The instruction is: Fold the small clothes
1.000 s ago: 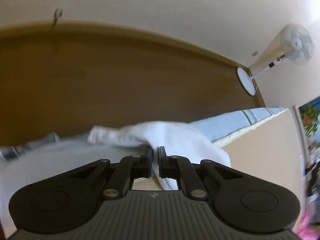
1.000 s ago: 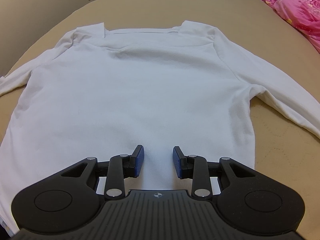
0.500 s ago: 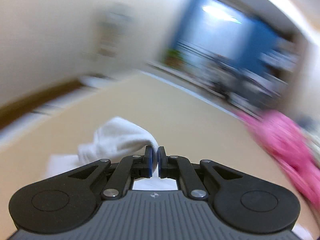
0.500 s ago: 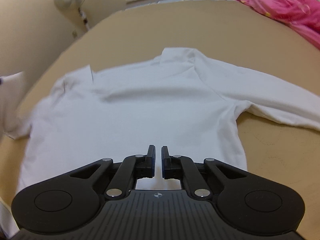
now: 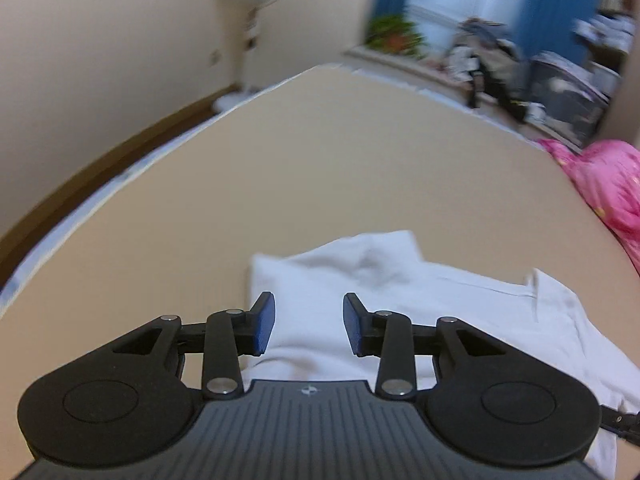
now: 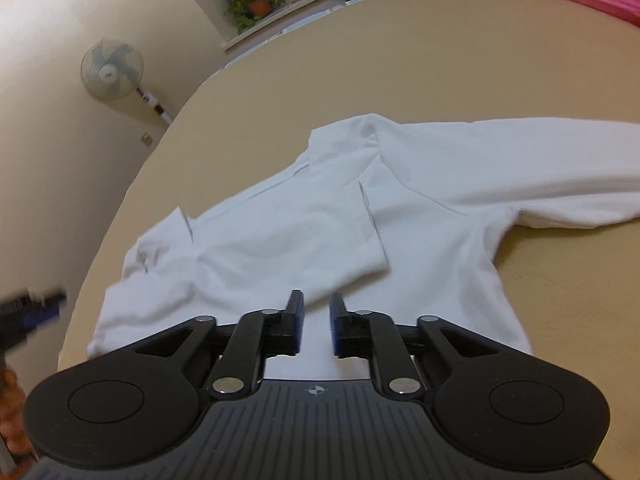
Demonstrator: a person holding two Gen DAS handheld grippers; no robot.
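Lying on tan bed (image 6: 400, 60): wht shirt (image 6: 420, 200)

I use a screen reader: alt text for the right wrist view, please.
A white long-sleeved shirt lies on a tan bed, one sleeve folded across its body. The right tongs hover over its hem, opening, holding nothing.

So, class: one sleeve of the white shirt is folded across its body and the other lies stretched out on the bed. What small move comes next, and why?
Probably the right gripper, its jaws opening with nothing between them, should reach for the outstretched sleeve and fold it over the shirt to match.
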